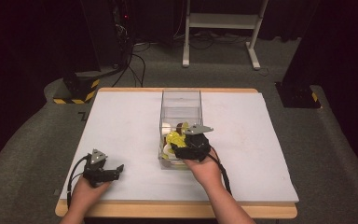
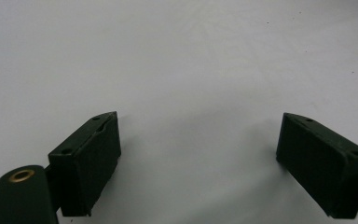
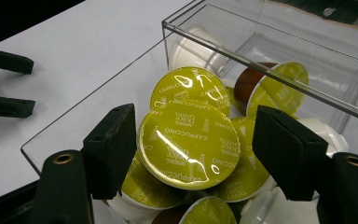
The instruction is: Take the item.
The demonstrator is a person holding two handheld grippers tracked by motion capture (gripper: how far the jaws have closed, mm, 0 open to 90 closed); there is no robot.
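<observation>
The right gripper (image 3: pixel 193 140) reaches into the near end of the clear box (image 1: pixel 181 100) on the white table (image 1: pixel 121 135), its jaws set either side of a yellow-lidded coffee capsule (image 3: pixel 189 144) atop the pile inside; the left pad touches its rim, the right pad stands just off it. The left gripper (image 2: pixel 198 158), well to the left of the box, rests open over bare table.
</observation>
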